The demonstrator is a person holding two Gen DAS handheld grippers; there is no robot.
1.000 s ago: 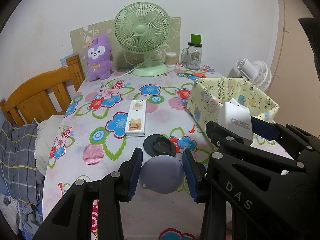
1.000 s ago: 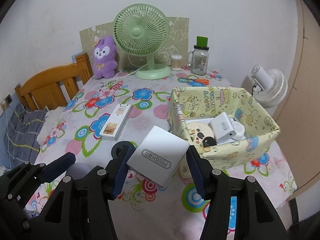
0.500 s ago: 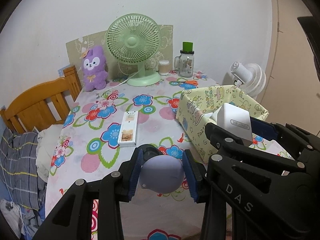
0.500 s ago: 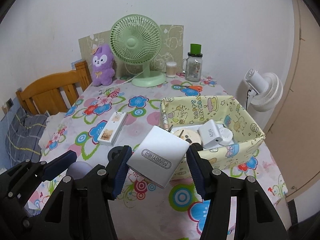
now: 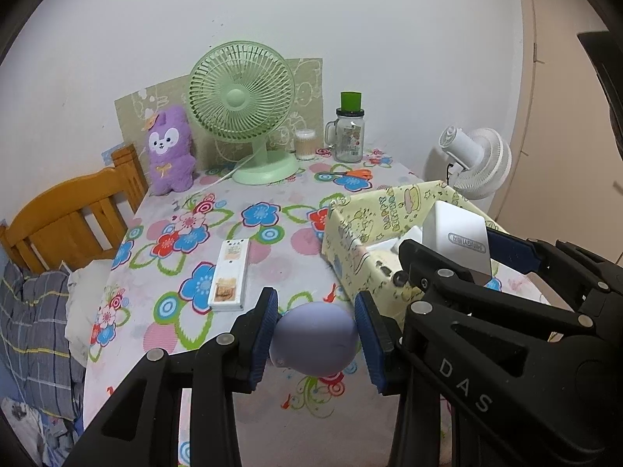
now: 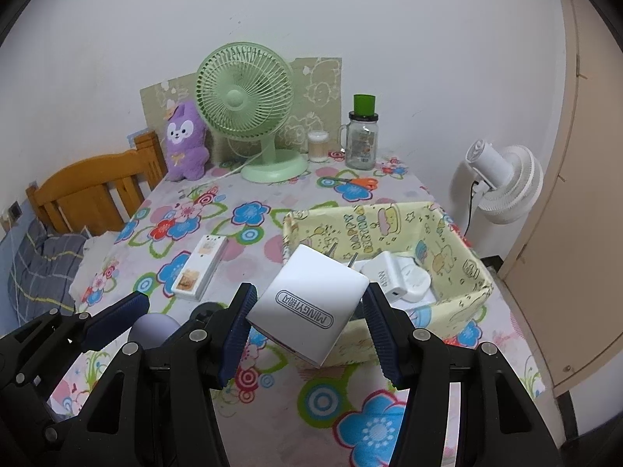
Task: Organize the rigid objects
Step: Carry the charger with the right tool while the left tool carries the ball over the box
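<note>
My left gripper point(image 5: 315, 332) is shut on a lavender egg-shaped object point(image 5: 319, 344), held above the near part of the flowered table point(image 5: 272, 202). My right gripper point(image 6: 310, 311) is shut on a white plug-in charger point(image 6: 307, 299), prongs pointing away, held just in front of the yellow fabric basket point(image 6: 459, 307). In the left wrist view the charger point(image 5: 455, 233) hangs over the basket's point(image 5: 350, 229) near side. The basket holds a white adapter point(image 6: 385, 272) and a round white piece point(image 6: 416, 278). A white power strip point(image 5: 229, 272) lies on the cloth to its left.
A black disc point(image 6: 208, 309) lies on the table below my grippers. At the back stand a green fan point(image 5: 241, 97), a purple plush point(image 5: 169, 148), a green-lidded jar point(image 5: 348, 132) and orange scissors point(image 5: 360, 173). A white floor fan point(image 5: 479, 163) stands right, a wooden headboard point(image 5: 70, 210) left.
Both grippers have risen and drawn back from the table, each keeping its object. The black disc is now hidden behind the lavender object in the left wrist view.
</note>
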